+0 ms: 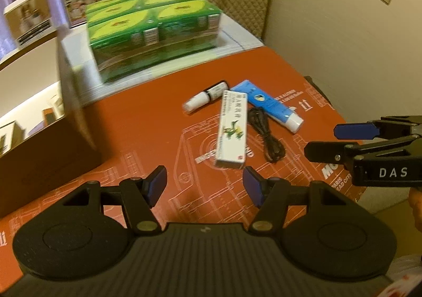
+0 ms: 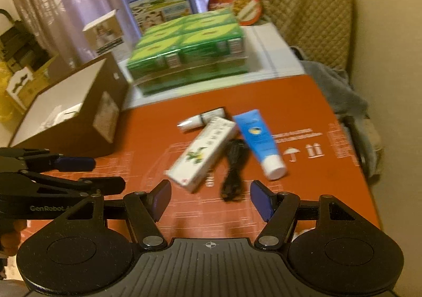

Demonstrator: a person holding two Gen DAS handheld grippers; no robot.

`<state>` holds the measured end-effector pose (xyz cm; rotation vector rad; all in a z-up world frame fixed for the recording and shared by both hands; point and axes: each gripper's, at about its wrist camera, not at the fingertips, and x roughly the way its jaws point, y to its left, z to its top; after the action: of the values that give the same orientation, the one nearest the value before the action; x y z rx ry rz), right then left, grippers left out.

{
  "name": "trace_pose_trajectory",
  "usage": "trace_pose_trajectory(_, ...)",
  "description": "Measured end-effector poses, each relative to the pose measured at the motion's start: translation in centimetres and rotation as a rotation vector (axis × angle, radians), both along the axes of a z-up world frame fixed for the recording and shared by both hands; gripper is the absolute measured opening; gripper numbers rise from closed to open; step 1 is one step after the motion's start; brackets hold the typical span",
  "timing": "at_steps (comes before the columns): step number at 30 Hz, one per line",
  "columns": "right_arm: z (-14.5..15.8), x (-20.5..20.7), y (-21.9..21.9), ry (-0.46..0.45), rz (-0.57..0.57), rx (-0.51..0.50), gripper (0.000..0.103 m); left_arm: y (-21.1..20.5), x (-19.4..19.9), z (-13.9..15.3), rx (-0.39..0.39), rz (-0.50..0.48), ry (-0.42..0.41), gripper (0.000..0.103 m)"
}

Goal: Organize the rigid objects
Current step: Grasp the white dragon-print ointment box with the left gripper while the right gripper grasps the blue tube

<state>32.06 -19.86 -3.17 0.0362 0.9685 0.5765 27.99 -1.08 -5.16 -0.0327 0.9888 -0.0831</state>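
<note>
Just ahead of the left gripper (image 1: 204,182), whose jaws stand apart and empty, lies a white carton (image 1: 232,128) on the red surface (image 1: 137,125). Beyond it rest a small bottle (image 1: 204,96), a blue tube (image 1: 269,104) and a black cable (image 1: 266,136). Beside them, the right gripper (image 2: 209,198) hovers likewise agape and empty.

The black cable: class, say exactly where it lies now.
In both wrist views the black cable lies coiled on the red surface, between the white box and the blue tube.
</note>
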Motion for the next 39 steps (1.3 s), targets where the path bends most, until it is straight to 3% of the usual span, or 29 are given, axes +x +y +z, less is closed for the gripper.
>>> trace_pose_trajectory(18, -3.9, 3.6, -1.8, -0.017, -0.026, -0.073, 0.048, -3.3, 5.6, -4.2, 0.015, -0.12, 0.025, 0.06)
trace_pose_trajectory(35, -7.8, 7.9, -0.5, -0.03, 0.009, -0.145, 0.042, -4.2, 10.0, -7.9, 0.072, -0.165, 0.056, 0.059)
trace_pose_trajectory(39, -8.3, 8.4, -0.2, -0.03, 0.023, -0.157, 0.031, -4.3, 10.6, -8.2, 0.077, -0.167, 0.053, 0.056)
